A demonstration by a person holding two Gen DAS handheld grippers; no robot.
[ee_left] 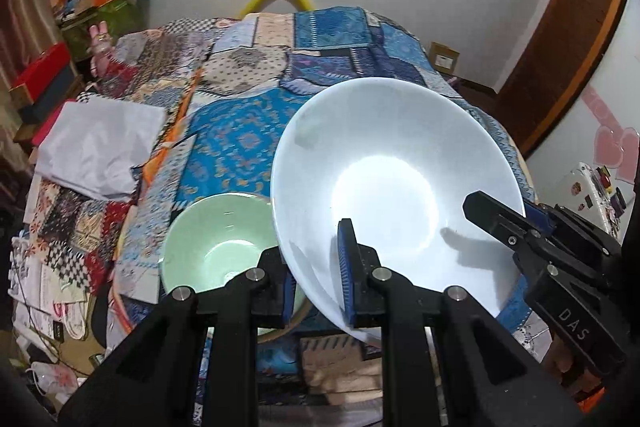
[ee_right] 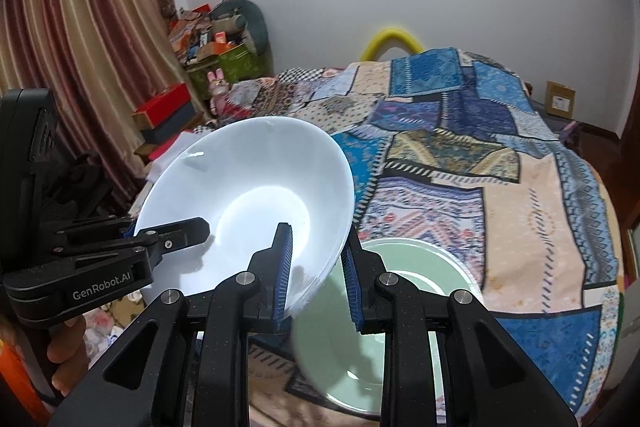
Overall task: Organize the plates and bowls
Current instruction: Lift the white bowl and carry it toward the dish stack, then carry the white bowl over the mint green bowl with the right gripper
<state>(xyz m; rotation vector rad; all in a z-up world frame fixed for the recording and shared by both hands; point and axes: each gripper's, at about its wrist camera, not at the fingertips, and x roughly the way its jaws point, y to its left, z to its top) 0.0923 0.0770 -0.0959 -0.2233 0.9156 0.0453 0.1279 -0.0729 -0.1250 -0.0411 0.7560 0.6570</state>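
A large white bowl [ee_left: 396, 187] is held tilted above the patchwork-covered surface by both grippers. My left gripper [ee_left: 316, 275] is shut on its near left rim. My right gripper [ee_right: 318, 275] is shut on the opposite rim of the white bowl [ee_right: 248, 203]; it also shows in the left wrist view [ee_left: 500, 223] at the right. The left gripper shows in the right wrist view [ee_right: 188, 231] at the left. A pale green bowl [ee_left: 216, 239] rests on the cloth below and left of the white one; it also shows in the right wrist view [ee_right: 404, 307], partly hidden by the fingers.
The patchwork cloth [ee_left: 248, 131] covers a bed-like surface. A folded white sheet [ee_left: 100, 143] lies at its left. Boxes and clutter [ee_left: 44, 75] stand along the left wall. A curtain [ee_right: 80, 39] hangs at the left, and a wooden door frame [ee_left: 568, 43] is at the right.
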